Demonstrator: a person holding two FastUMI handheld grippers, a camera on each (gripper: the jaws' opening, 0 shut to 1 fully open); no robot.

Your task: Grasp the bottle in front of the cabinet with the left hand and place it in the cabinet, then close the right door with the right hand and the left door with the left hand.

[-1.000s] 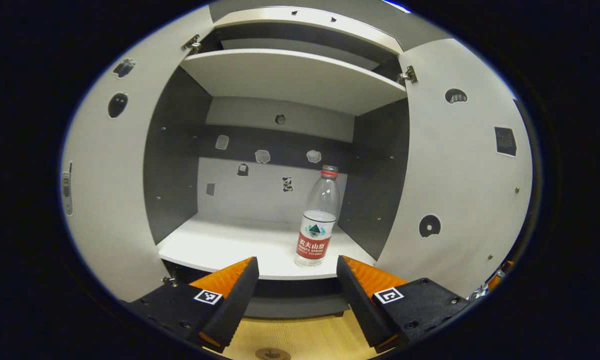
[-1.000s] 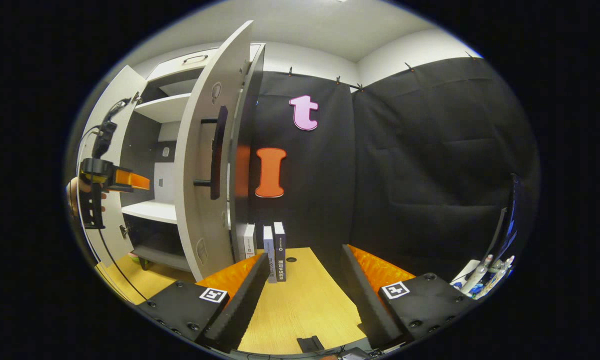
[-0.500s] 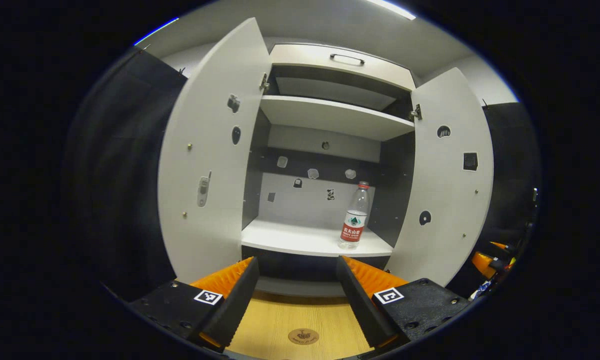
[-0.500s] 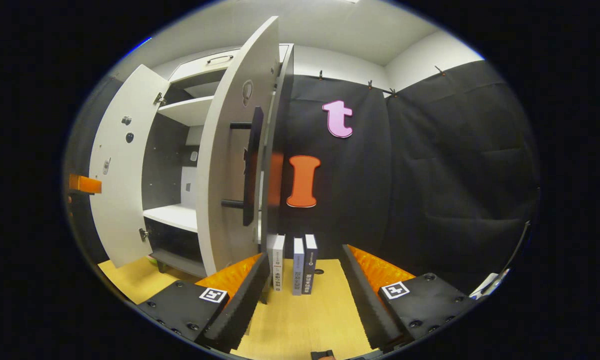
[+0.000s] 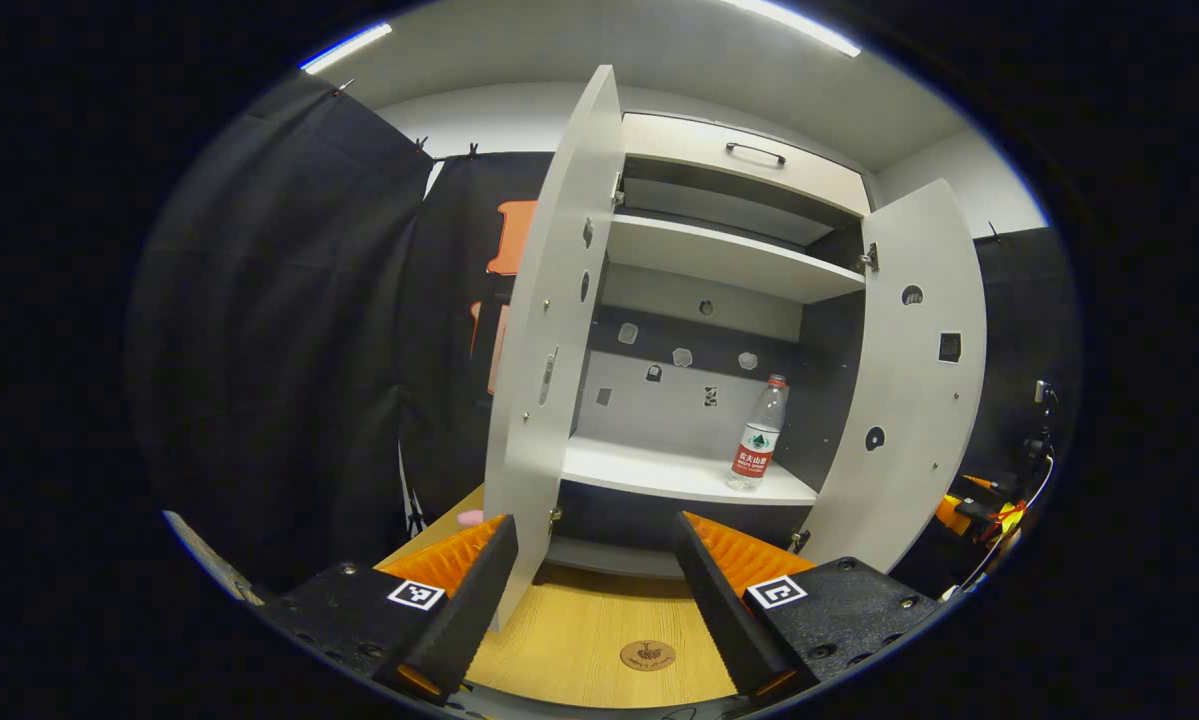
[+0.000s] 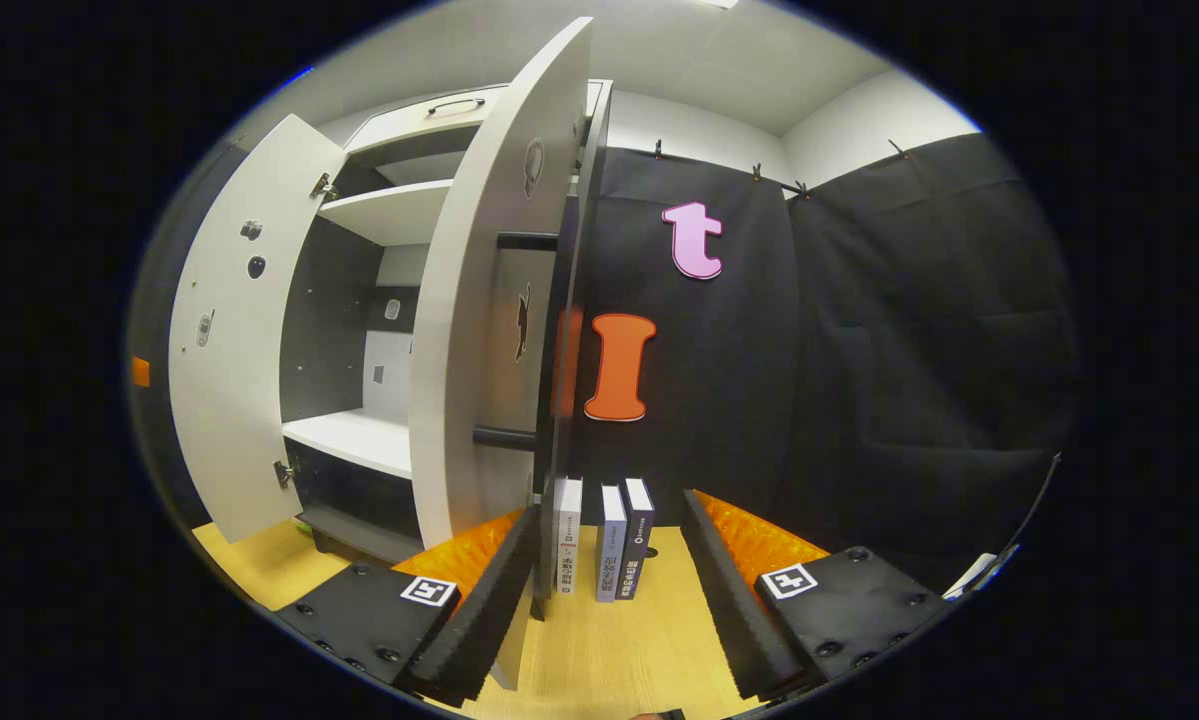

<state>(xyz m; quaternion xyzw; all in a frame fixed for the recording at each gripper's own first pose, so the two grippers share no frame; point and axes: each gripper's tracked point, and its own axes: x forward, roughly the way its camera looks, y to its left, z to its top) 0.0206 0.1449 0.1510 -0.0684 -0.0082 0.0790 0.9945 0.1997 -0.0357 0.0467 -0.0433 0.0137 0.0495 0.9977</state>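
Two doors stand open, bottle upright on the cabinet shelf | right gripper spread, empty, at right door: push its outer face | books crowd the hinge side | left gripper spread, near left door

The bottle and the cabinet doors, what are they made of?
The bottle looks like clear thin plastic: you can see through it, and it has a printed label. The cabinet doors look like smooth, matte pale laminated board, flat with metal hinges; I can't be certain.
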